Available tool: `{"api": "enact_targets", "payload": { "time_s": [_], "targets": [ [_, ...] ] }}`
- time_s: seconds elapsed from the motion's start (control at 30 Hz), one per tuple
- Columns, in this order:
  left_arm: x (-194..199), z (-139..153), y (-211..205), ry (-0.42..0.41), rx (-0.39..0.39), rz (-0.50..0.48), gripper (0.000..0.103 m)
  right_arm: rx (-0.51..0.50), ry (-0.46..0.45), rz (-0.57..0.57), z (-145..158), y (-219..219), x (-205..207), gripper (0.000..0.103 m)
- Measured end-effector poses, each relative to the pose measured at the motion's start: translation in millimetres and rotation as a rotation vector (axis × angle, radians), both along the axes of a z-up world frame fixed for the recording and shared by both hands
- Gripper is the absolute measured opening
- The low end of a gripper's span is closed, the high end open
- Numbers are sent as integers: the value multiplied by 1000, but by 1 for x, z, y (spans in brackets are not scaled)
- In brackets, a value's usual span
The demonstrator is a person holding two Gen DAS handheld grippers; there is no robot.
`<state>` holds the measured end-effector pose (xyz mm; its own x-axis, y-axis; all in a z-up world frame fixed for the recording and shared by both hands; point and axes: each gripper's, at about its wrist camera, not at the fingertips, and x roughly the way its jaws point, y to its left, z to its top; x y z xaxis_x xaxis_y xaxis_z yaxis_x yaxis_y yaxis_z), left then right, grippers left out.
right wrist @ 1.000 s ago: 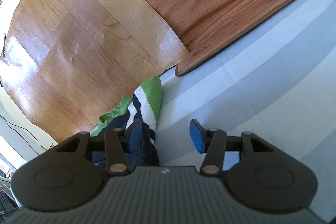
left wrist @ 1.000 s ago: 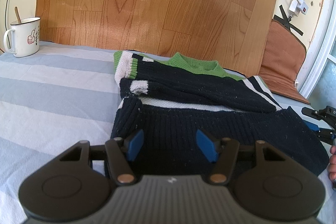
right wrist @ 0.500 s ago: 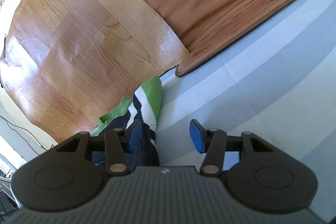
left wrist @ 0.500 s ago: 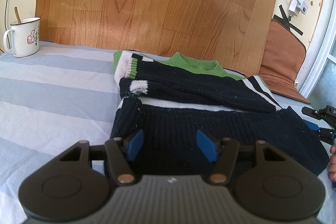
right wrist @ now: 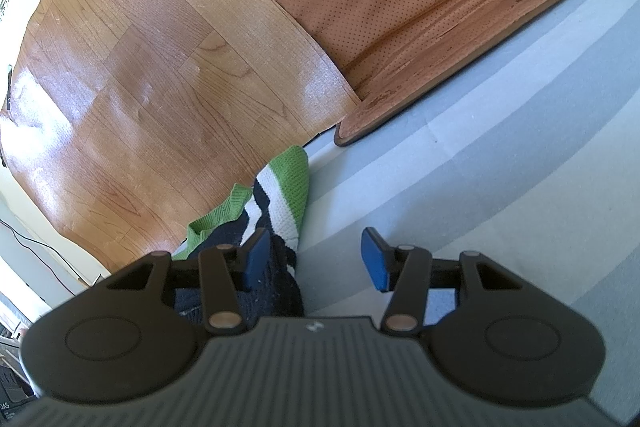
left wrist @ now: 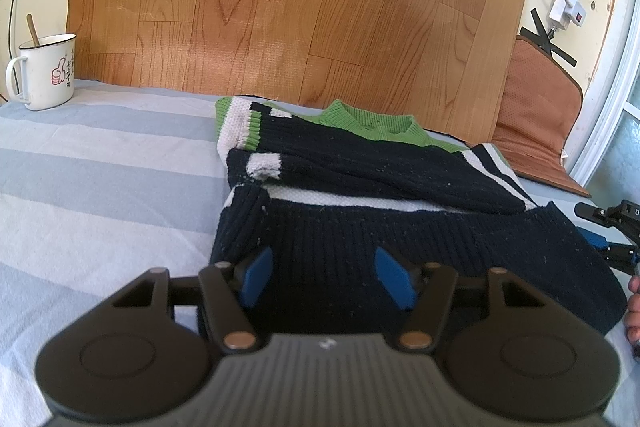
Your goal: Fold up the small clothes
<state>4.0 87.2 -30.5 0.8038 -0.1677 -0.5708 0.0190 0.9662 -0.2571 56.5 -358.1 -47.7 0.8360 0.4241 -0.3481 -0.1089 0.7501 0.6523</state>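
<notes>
A small navy knit sweater (left wrist: 400,227) with white stripes and a green collar lies on the striped bed sheet (left wrist: 100,163), both sleeves folded across its front. My left gripper (left wrist: 324,277) is open, its blue pads over the sweater's near hem. My right gripper (right wrist: 316,259) is open at the sweater's right edge (right wrist: 280,195), its left pad over the knit and its right pad over the sheet. The right gripper also shows at the far right of the left wrist view (left wrist: 612,231).
A white enamel mug (left wrist: 46,71) with a spoon stands at the back left. A wood-pattern board (left wrist: 300,7) leans behind the bed. A brown cushion (right wrist: 408,7) leans at the back right. A power strip (left wrist: 568,3) hangs on the wall.
</notes>
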Motion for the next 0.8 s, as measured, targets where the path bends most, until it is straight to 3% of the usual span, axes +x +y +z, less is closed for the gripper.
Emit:
{"api": "enact_targets", "payload": {
  "time_s": [0.8],
  "targets": [
    [0,0,-1,-2,16,-12,61,-6,1,6,0,0,1,54]
  ]
}}
